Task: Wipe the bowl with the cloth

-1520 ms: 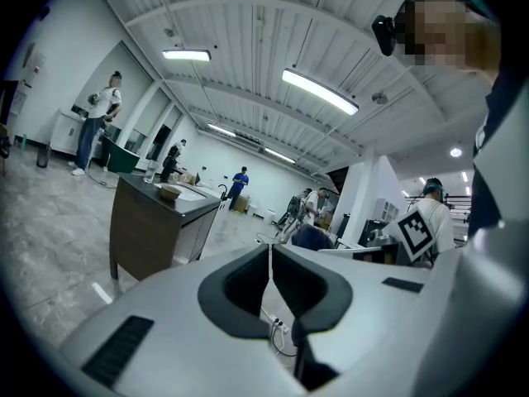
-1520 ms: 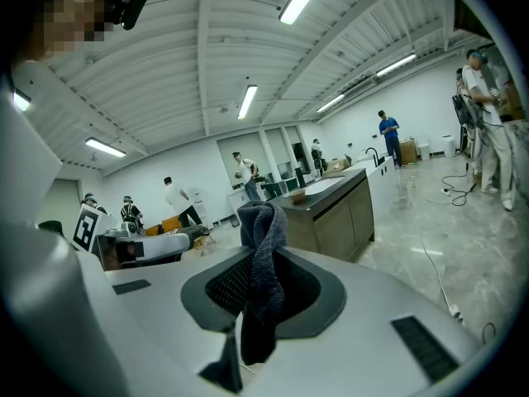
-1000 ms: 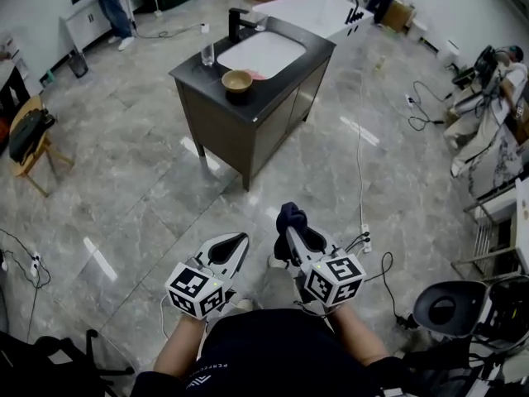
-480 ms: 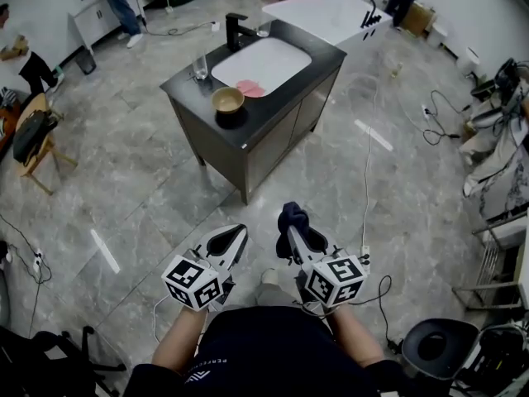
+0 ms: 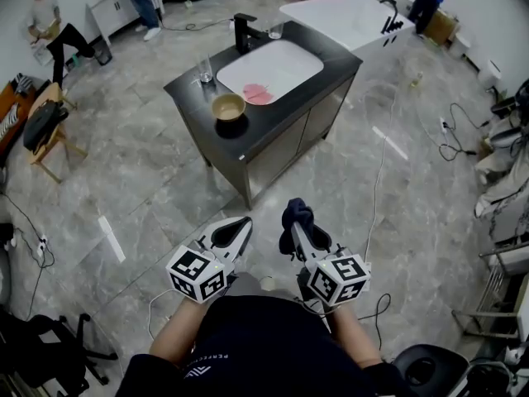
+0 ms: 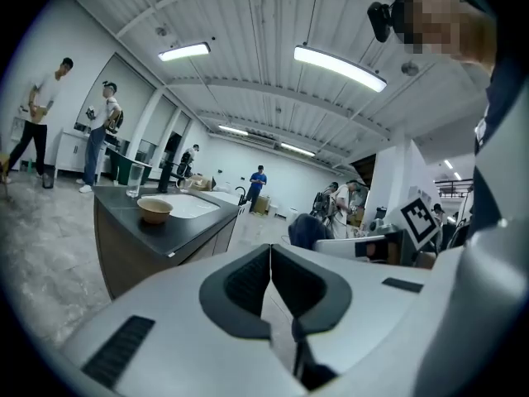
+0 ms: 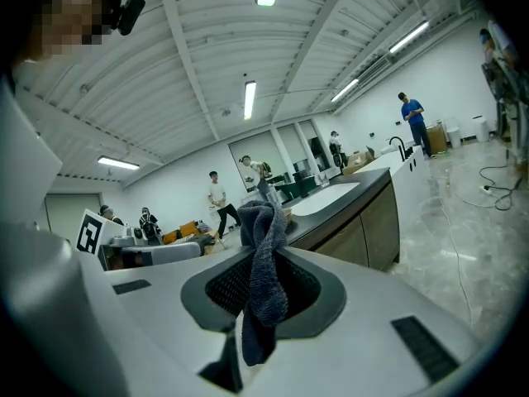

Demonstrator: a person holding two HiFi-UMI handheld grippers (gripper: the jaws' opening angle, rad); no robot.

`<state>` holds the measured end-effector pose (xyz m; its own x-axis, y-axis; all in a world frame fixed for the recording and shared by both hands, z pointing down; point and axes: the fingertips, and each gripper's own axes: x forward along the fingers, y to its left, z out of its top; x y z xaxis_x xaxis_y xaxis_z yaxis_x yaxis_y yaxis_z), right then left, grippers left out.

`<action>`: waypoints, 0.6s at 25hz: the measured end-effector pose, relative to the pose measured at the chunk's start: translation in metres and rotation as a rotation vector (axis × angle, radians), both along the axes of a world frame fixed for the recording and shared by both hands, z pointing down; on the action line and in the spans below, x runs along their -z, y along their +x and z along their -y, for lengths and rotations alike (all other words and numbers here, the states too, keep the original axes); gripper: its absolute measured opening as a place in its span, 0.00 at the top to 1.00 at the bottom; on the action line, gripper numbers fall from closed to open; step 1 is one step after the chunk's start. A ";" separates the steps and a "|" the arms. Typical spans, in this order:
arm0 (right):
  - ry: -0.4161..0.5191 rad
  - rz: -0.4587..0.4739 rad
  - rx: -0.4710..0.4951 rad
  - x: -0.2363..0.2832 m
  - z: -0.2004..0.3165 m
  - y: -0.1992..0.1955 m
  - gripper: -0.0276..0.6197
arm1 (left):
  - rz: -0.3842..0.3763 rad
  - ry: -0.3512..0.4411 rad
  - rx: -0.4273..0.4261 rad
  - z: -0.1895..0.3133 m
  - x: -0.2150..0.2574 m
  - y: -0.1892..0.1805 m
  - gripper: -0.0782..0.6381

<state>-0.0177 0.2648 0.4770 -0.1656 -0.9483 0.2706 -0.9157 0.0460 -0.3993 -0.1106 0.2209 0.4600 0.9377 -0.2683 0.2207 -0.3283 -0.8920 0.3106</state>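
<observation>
The bowl [image 5: 228,106] stands well ahead of our jaws; our right gripper [image 5: 293,235] pinches the cloth [image 5: 297,214], while our left gripper [image 5: 240,227] is closed and empty.

The left hand-held gripper [image 5: 238,227] and right hand-held gripper [image 5: 292,227] share one build: a pale grey, smooth, tapering shell around dark ribbed pads [image 6: 241,286], with dark slots [image 6: 116,350] farther back. Behind each sits a white cube [image 5: 197,273] bearing black square markers. The person wears a black short-sleeved top [image 5: 264,341] with small pale print, and a dark head camera [image 6: 380,20].
</observation>
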 end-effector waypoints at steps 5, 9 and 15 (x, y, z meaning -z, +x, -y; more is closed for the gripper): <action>0.002 0.017 0.015 -0.003 0.010 0.006 0.85 | 0.032 0.010 0.020 0.014 -0.007 0.007 0.88; -0.004 0.018 0.010 -0.007 0.018 0.010 0.85 | 0.040 0.004 0.019 0.031 -0.014 0.012 0.88; -0.017 0.014 0.007 -0.010 0.044 0.024 0.85 | 0.037 0.020 0.000 0.060 -0.016 0.031 0.88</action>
